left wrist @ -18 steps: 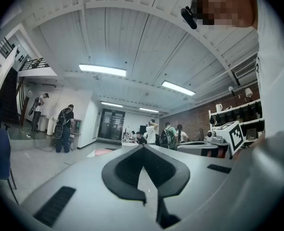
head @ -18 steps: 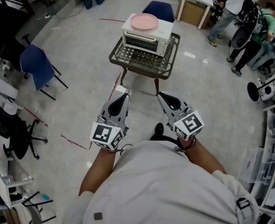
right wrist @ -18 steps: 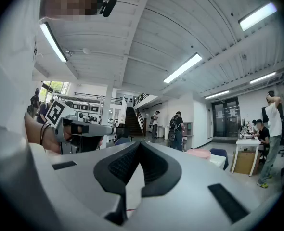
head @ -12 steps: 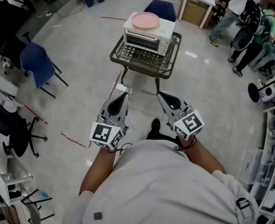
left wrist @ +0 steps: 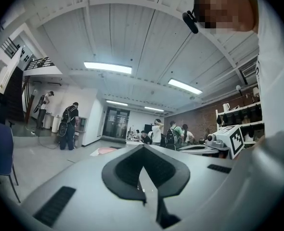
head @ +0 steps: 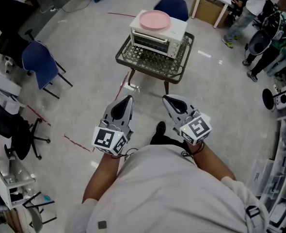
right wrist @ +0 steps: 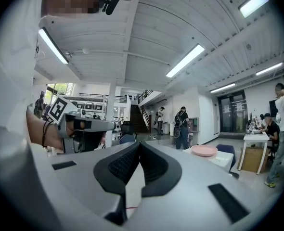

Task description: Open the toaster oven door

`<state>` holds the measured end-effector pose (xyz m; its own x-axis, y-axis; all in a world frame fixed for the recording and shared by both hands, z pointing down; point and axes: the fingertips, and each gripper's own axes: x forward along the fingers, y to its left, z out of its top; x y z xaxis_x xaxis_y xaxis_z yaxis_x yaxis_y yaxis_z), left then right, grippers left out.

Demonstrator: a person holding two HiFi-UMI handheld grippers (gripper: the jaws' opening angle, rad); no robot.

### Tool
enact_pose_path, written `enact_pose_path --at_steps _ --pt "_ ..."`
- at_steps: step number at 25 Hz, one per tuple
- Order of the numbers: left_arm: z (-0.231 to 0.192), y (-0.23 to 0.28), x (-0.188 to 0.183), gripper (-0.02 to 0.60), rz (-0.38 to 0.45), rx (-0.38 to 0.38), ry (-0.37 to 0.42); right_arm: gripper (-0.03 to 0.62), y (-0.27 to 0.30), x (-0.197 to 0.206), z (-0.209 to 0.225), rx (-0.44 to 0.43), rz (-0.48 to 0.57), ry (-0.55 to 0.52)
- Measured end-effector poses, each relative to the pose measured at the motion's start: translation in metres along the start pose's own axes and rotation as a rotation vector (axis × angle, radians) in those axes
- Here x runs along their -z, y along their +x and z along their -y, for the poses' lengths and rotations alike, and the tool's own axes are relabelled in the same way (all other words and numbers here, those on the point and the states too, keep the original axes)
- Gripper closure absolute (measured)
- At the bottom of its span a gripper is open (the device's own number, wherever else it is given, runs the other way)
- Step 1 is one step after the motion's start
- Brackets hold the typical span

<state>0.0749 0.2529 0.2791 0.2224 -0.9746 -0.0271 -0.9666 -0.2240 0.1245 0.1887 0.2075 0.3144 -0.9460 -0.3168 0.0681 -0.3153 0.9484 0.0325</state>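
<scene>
In the head view the toaster oven (head: 157,37) is too small to show its door handle or knobs. A blue chair (head: 172,6) behind it is mostly hidden. In the right gripper view the body of the right gripper (right wrist: 139,144) covers all but the oven's top corner under the pink plate (right wrist: 204,150). The people (head: 256,1) at the upper right are cut off by the edge.

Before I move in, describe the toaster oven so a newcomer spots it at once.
Ahead on the grey floor stands a dark wire-mesh table. On its far side sits a white toaster oven. It alone carries a pink plate on top, with a blue chair behind.
</scene>
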Motion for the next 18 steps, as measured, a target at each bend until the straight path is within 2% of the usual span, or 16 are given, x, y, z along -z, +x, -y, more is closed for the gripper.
enact_pose_path --at_steps 5,11,16,18 --pt "-0.018 0.041 0.014 0.566 -0.028 -0.022 -0.008 0.576 0.019 0.017 0.041 -0.026 -0.016 0.029" --pt "-0.035 0.115 0.031 0.566 -0.043 -0.017 -0.035 0.576 0.050 0.036 0.110 -0.045 -0.043 0.052" --pt "-0.045 0.167 0.037 0.566 -0.036 0.000 -0.107 0.576 0.062 0.031 0.155 -0.061 -0.049 0.036" --pt "-0.044 0.185 0.037 0.566 -0.046 0.005 -0.096 0.576 0.062 0.029 0.173 -0.049 -0.049 0.036"
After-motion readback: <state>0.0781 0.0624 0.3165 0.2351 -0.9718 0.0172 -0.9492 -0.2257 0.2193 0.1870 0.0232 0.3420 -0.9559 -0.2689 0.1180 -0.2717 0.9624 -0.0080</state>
